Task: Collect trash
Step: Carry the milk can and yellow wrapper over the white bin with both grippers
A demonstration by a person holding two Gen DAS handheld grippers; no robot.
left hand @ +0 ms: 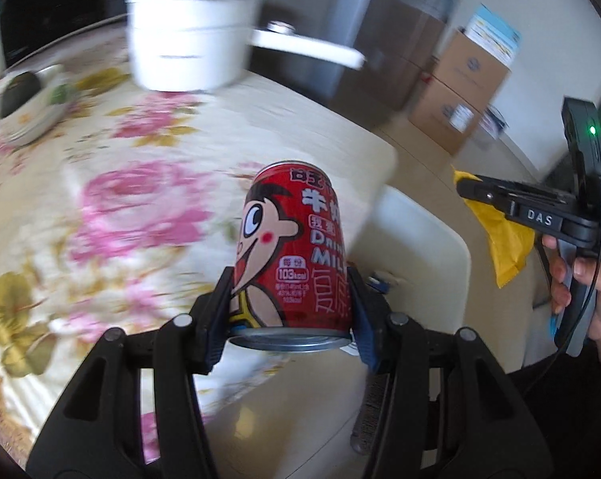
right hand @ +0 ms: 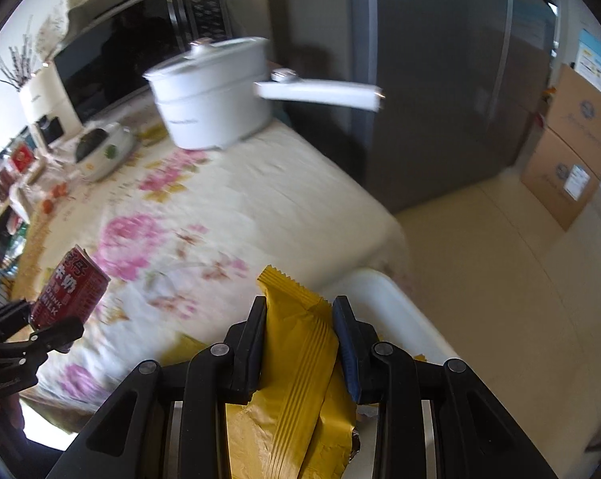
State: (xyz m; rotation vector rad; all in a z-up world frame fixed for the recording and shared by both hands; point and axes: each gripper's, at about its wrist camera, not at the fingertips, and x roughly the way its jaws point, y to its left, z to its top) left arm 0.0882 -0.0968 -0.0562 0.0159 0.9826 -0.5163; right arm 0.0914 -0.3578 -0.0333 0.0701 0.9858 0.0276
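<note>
Both pieces of trash are already picked up: the left gripper is clamped on a red milk can, and the right gripper pinches a yellow wrapper — each held off the flowered tablecloth. What remains is the drop-off — probably the white container past the table's edge, though that is a guess.
</note>
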